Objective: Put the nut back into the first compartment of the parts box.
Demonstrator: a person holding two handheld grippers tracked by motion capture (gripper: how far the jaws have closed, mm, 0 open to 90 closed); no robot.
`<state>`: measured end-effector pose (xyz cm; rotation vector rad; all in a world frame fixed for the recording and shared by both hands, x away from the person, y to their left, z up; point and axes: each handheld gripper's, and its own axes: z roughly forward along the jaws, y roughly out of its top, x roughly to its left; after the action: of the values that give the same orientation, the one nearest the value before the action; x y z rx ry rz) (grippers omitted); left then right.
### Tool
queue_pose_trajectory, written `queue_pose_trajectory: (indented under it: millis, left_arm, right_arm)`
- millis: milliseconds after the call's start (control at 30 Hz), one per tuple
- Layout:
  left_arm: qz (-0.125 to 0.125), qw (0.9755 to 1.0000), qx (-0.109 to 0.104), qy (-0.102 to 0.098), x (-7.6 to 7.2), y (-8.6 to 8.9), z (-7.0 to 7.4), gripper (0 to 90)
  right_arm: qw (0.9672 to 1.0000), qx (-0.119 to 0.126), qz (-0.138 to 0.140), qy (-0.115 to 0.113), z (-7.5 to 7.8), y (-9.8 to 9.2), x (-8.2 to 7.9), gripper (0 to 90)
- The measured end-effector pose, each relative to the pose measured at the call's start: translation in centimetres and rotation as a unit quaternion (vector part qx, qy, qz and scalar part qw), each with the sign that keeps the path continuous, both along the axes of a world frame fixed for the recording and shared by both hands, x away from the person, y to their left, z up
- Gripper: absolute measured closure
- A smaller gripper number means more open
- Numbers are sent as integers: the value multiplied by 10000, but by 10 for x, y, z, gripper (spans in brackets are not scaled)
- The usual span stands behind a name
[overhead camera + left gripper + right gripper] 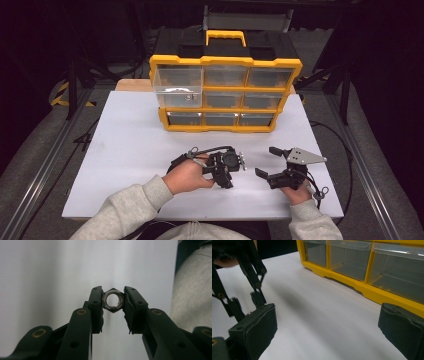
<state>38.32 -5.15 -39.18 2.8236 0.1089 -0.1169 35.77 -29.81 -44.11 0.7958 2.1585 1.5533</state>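
A silver hex nut is pinched between the jaws of my left gripper, which points down at the white table. In the high view the left gripper sits at the front centre of the table, held by a hand. My right gripper is just to its right, open and empty, with a grey plate on top. In the right gripper view its two pads stand wide apart, and the left gripper hangs at the far left.
A yellow organizer with clear drawers stands at the back of the white table. Its top left drawer is pulled out, with a small metal piece inside. The organizer's base lies ahead of the right gripper.
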Motion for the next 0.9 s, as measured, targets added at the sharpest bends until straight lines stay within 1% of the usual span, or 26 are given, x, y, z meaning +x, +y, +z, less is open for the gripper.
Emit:
queue_pose_trajectory:
  millis: [33,67,100,133,167,200,267,300,367,467,500,567,633,667,700,733,767,800,833,867,900]
  left_arm:
    - [-33,10000,20,-48,0,3,10,697]
    - [-30,10000,1,-53,-1,4,16,697]
    - [-68,9999,44,-70,-2,6,23,697]
    - [-98,9999,21,-97,-2,8,27,697]
    - [-184,9997,4,-156,-2,10,33,697]
    - [-192,9997,25,-157,-3,11,39,697]
    - [-161,9998,-30,-146,-1,17,53,698]
    - [-149,9998,-21,-141,-1,19,60,697]
    - [-141,9996,-5,-230,-1,24,74,698]
    - [-80,9996,-14,-288,-1,31,92,697]
    - [-66,9995,-24,-318,-2,33,97,697]
    - [-46,9991,-52,-412,-2,38,111,697]
    - [-21,9989,-74,-459,-2,43,122,697]
    - [-4,9989,-99,-467,-1,46,129,698]
    - [-45,9990,-130,-421,0,48,135,697]
    - [-35,9991,-139,-401,0,51,142,697]
    - [-27,9989,-157,-430,1,53,147,698]
    - [-27,9989,-157,-430,1,53,147,697]
    - [-12,9990,-171,-424,1,56,152,697]
    - [8,9987,-168,-484,1,60,163,697]
    - [8,9987,-168,-484,1,60,163,697]
  right_arm:
    - [10000,0,0,0,0,0,0,27]
    - [10000,1,-8,2,0,0,0,27]
    - [10000,0,-8,3,0,0,0,27]
    - [10000,-2,-8,4,0,0,0,27]
    - [10000,1,-5,1,0,0,0,27]
    - [10000,3,-5,-1,0,0,0,27]
    - [10000,1,-6,5,0,0,0,27]
    - [10000,-2,-7,3,0,0,0,27]
    - [10000,1,-11,2,0,0,0,27]
    - [10000,1,-11,7,0,0,0,27]
    - [10000,-3,-10,8,0,0,0,27]
    - [10000,-3,-12,3,0,0,0,27]
    - [10000,5,-21,3,0,0,0,27]
    - [10000,9,-30,-1,0,0,0,27]
    - [10000,15,-37,-10,0,-1,0,27]
    - [10000,17,-39,-9,0,-1,0,26]
    - [10000,9,-37,-6,0,0,0,27]
    - [10000,9,-37,-6,0,0,0,27]
    - [10000,4,-30,-8,0,0,0,26]
    - [10000,11,-19,-12,0,0,0,27]
    - [10000,11,-19,-12,0,0,0,27]
